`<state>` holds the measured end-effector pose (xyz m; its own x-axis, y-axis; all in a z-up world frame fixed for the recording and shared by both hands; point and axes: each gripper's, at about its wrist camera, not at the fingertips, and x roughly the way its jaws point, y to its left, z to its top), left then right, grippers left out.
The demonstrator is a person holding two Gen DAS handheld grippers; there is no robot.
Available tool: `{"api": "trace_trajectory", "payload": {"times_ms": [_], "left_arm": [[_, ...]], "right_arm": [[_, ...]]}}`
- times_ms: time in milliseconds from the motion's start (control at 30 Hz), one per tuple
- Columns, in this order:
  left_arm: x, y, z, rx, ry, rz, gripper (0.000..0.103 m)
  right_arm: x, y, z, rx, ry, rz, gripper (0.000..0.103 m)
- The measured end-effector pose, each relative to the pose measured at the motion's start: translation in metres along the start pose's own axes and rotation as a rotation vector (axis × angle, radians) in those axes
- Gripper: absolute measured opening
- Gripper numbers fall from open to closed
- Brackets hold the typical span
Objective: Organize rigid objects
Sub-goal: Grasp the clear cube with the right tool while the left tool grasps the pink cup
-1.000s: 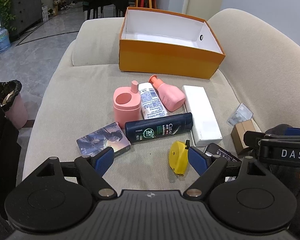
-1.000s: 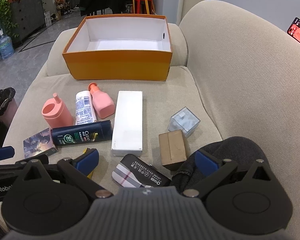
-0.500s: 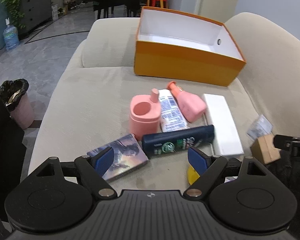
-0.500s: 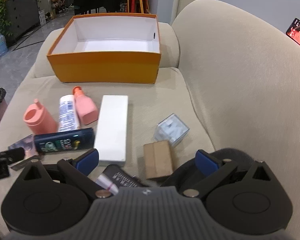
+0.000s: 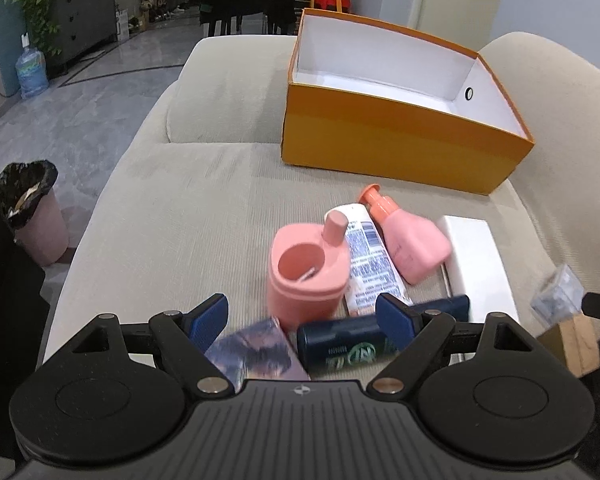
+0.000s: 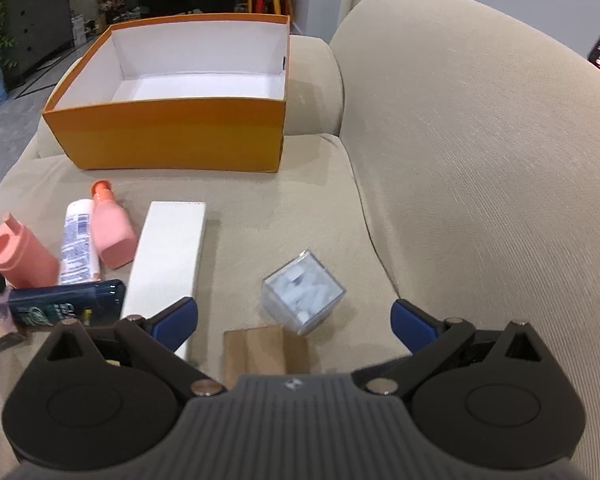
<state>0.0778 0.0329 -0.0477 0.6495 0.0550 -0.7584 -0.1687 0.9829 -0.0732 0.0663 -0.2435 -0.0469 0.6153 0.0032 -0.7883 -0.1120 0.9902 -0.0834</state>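
An open orange box (image 5: 400,148) (image 6: 172,136) with a white inside stands at the back of the beige sofa seat. In front of it lie a pink cup-shaped container (image 5: 306,270) (image 6: 20,258), a white tube (image 5: 368,260) (image 6: 78,246), a pink bottle (image 5: 410,236) (image 6: 112,236), a dark shampoo bottle (image 5: 348,346) (image 6: 66,302), a long white box (image 5: 476,268) (image 6: 168,256) and a picture card box (image 5: 256,354). My left gripper (image 5: 304,318) hangs open just above the dark bottle and pink container. My right gripper (image 6: 294,322) is open over a clear cube (image 6: 304,292) and a brown block (image 6: 260,350).
A pink bin with a black liner (image 5: 32,216) stands on the floor left of the sofa. The sofa backrest (image 6: 480,168) rises on the right. A water jug (image 5: 32,74) and dark cabinets sit far across the room.
Both grippers have moved forward toward the objects and the box. The yellow item and the black packet near the front have dropped out of view. Both stay open.
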Motion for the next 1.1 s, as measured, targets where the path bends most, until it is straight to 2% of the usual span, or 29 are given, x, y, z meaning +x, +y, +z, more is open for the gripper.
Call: {"api": "trace_trajectory", "payload": {"times_ms": [67, 200, 367, 600, 833, 900, 1033, 1100], "left_arm": [[0.007, -0.001, 0.003, 0.004, -0.004, 0.005, 0.098], [0.020, -0.002, 0.006, -0.005, 0.004, 0.012, 0.098], [0.033, -0.004, 0.008, -0.012, 0.013, 0.017, 0.098], [0.042, -0.004, 0.011, -0.014, 0.015, 0.017, 0.098], [0.047, -0.003, 0.014, -0.040, 0.007, 0.025, 0.096], [0.048, -0.002, 0.014, -0.049, 0.013, 0.017, 0.091], [0.050, -0.001, 0.014, -0.053, 0.016, 0.019, 0.089], [0.050, -0.001, 0.014, -0.056, 0.014, 0.017, 0.086]], "right_arm": [[0.009, -0.004, 0.002, -0.011, 0.014, 0.002, 0.101], [0.025, -0.015, 0.009, 0.052, 0.079, 0.078, 0.101], [0.044, -0.015, 0.017, 0.046, 0.132, 0.075, 0.101], [0.075, -0.015, 0.025, 0.037, 0.265, 0.088, 0.100], [0.093, -0.006, 0.033, -0.127, 0.318, 0.077, 0.100], [0.098, -0.004, 0.034, -0.163, 0.332, 0.085, 0.093], [0.106, -0.003, 0.035, -0.184, 0.356, 0.091, 0.076], [0.107, -0.004, 0.034, -0.172, 0.361, 0.100, 0.073]]}}
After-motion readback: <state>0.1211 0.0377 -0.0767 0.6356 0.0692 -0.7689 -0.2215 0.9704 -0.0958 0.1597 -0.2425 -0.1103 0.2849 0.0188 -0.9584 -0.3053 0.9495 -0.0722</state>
